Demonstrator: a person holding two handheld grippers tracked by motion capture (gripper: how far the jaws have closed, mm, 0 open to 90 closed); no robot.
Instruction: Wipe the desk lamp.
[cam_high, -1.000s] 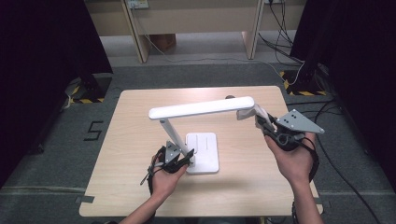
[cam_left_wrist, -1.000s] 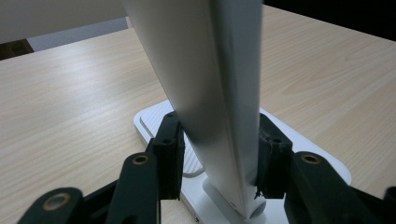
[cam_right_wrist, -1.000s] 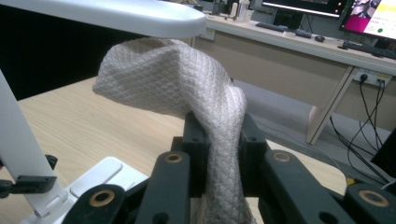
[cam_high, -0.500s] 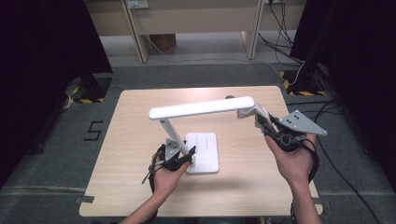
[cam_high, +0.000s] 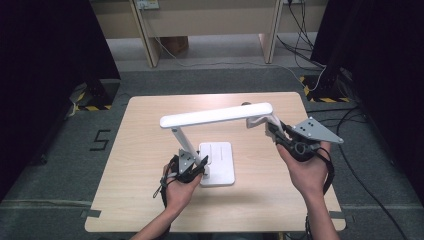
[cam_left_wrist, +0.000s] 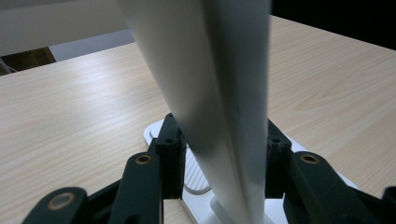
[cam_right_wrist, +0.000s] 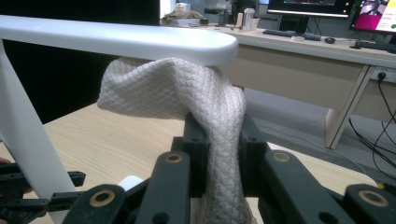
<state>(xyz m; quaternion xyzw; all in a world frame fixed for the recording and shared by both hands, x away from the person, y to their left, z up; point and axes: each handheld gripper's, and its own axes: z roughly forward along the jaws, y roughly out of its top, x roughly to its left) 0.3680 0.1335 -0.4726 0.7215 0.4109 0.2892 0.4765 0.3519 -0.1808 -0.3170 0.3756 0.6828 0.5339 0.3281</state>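
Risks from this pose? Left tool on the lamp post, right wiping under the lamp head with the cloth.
1. The cloth is bunched against the underside of the lamp head, so a hard push from the right tool may swing or lift the head.
2. The left tool grips only the tilted post; if it slips, the base may slide on the table.

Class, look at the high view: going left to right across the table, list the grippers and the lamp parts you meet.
Left gripper → lamp base → lamp head end → cloth → right gripper
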